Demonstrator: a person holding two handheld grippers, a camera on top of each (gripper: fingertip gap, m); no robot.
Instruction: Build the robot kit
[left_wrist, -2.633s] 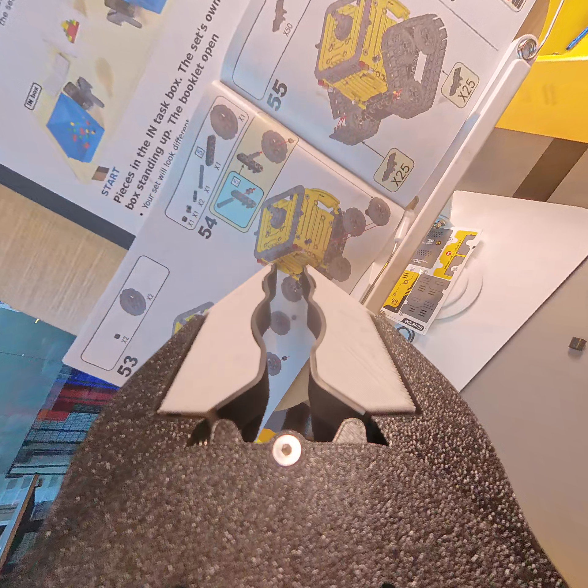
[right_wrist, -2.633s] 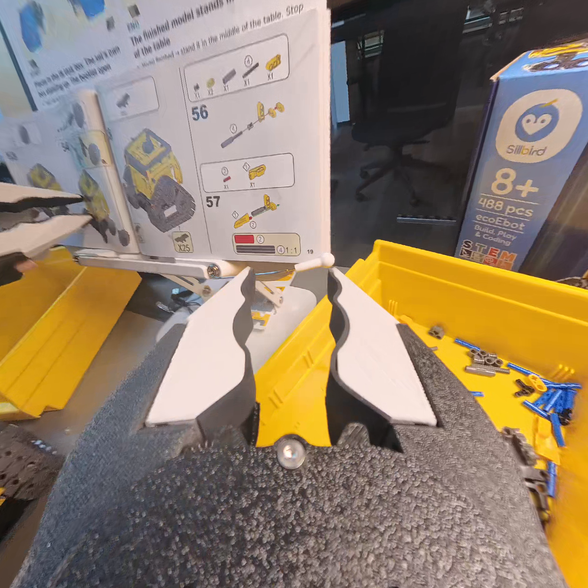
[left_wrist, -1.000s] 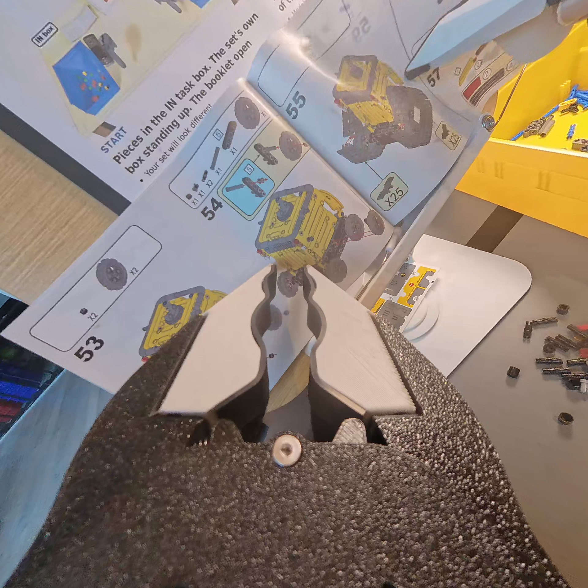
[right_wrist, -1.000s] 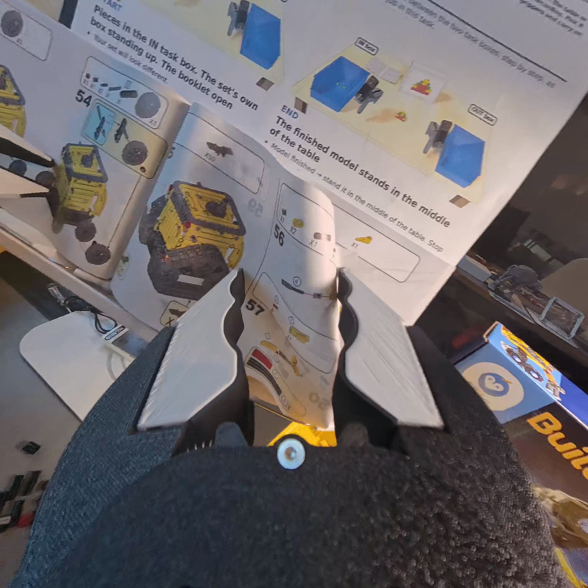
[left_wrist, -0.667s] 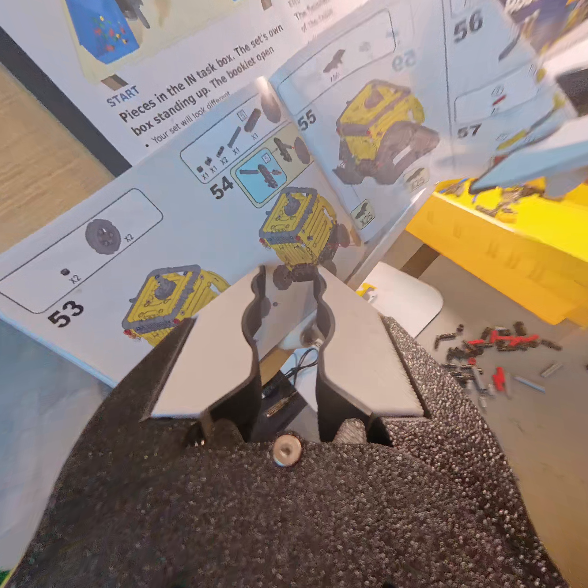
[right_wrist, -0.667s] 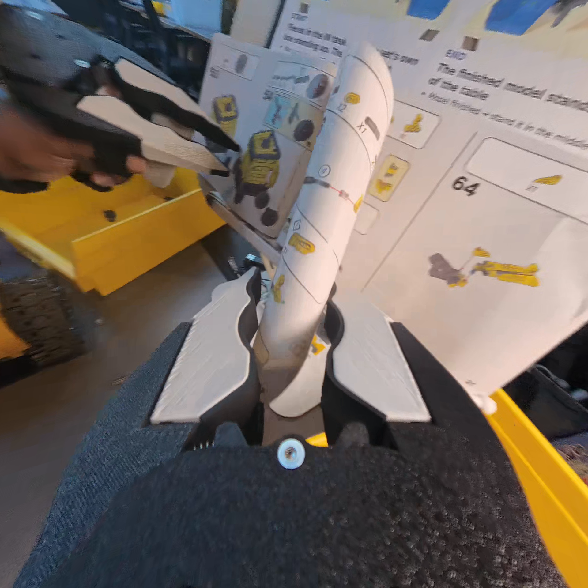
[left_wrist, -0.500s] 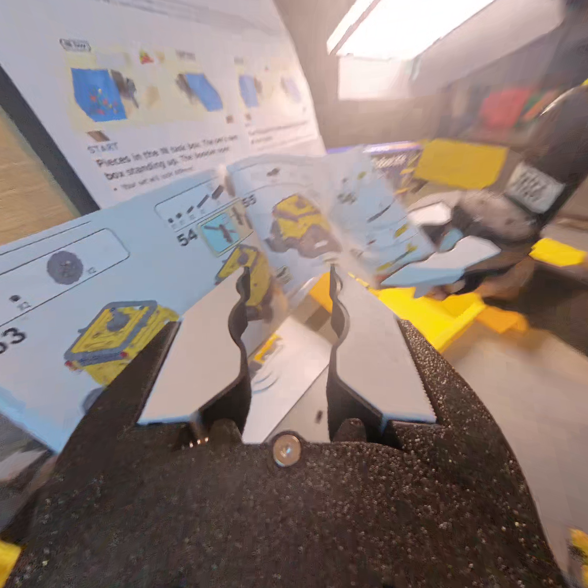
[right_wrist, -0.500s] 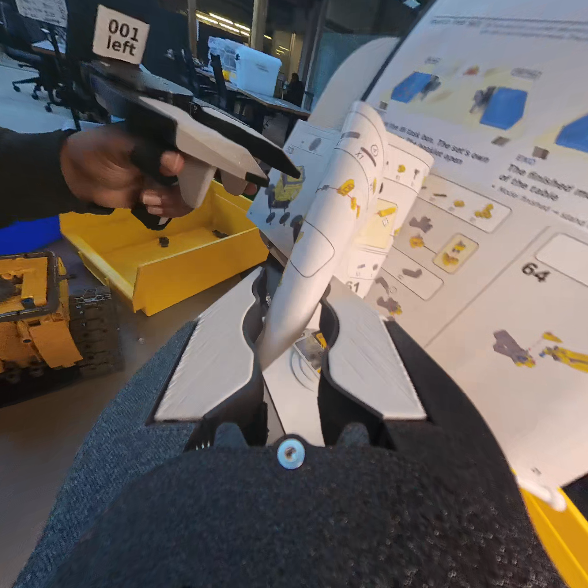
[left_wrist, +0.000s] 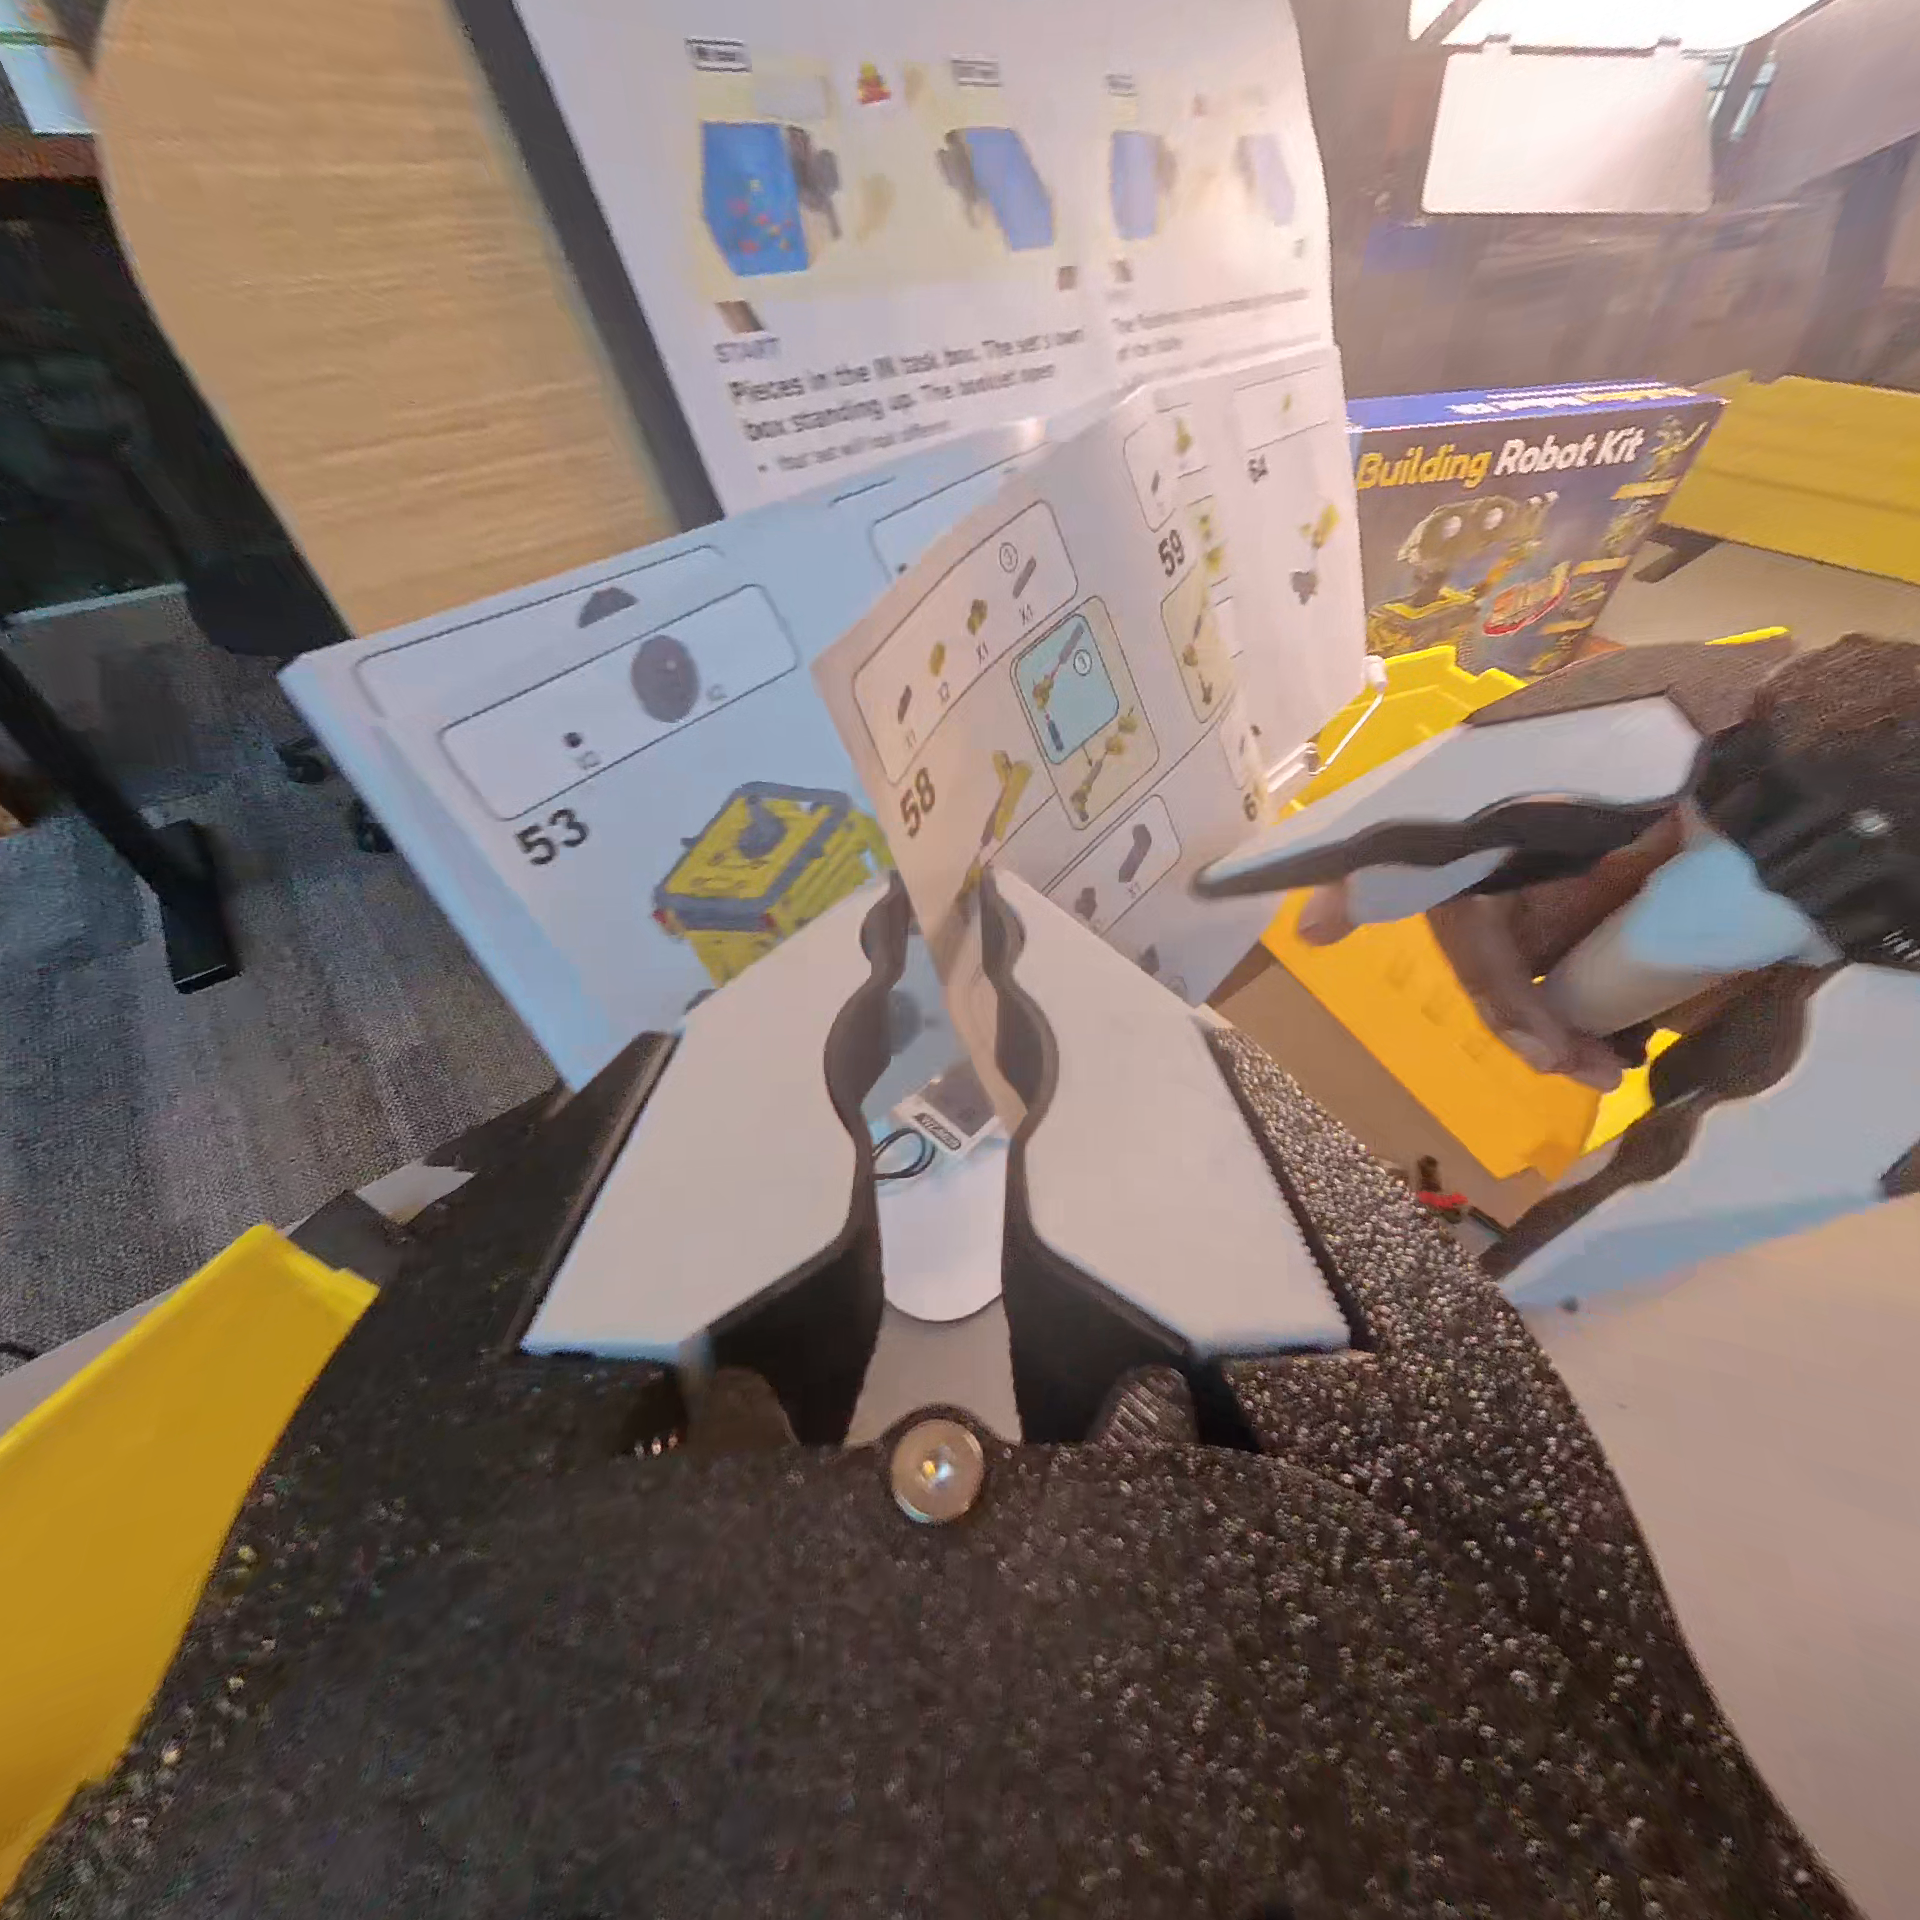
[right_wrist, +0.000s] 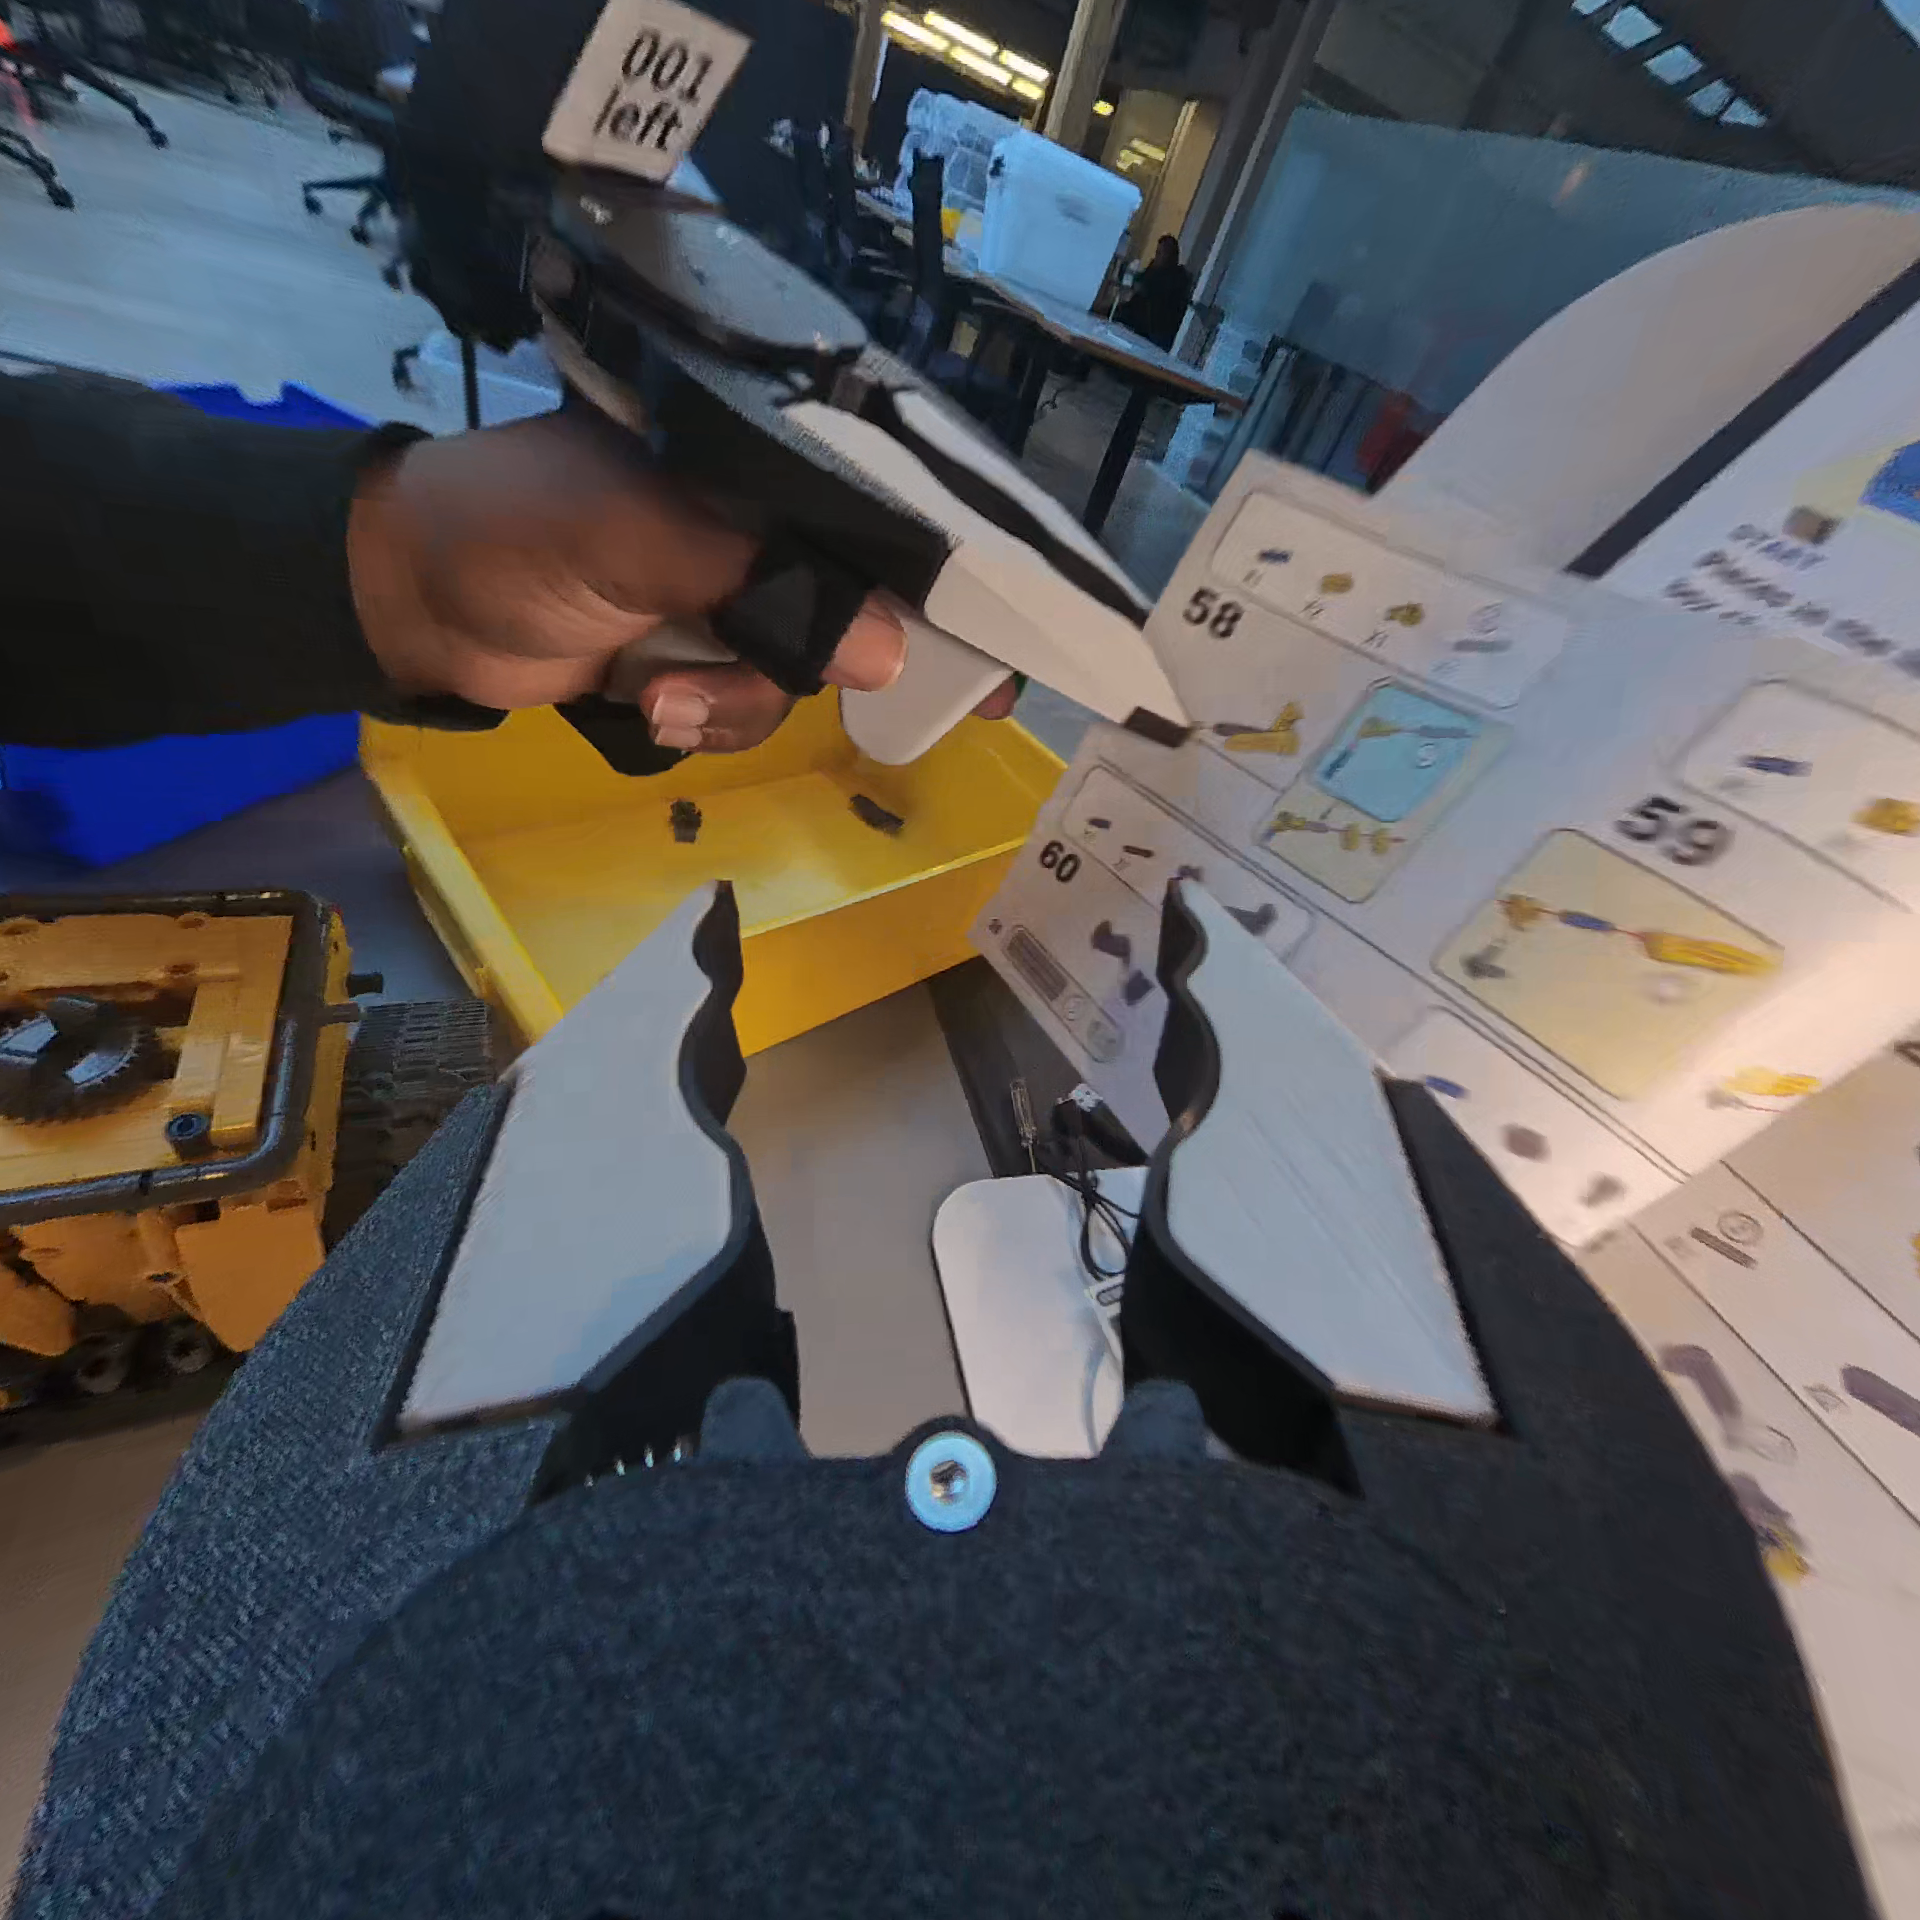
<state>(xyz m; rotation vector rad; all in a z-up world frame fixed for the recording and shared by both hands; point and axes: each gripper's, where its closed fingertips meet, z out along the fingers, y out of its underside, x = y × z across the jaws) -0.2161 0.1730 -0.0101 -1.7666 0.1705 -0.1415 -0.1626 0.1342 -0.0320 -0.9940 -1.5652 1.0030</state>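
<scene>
Left wrist view: we are seeing the left gripper with its grey fingers nearly together, pinching the lower edge of a loose white printed page of the standing instruction booklet. The page is sitting between the tips; its bottom corner is running down along the right finger's inner side. Left of the fingers we are seeing the yellow plastic bin edge, and beyond it grey carpet. Below the gap between the fingers a white rounded stand base is lying with a thin black cable on it. Right of the fingers the right gripper is hovering just beside the booklet pages, fingers apart, held by a hand. Behind it a blue printed cardboard kit box is standing, with a second yellow bin below.

Right wrist view: left of the spread fingers of the right gripper a yellow-and-black tracked toy model is sitting. Ahead, a yellow tray is holding two small black pieces. Above it a hand is gripping the left gripper, tips clamped on the page edge. The right finger is near the booklet; whether it touches, we cannot tell.
</scene>
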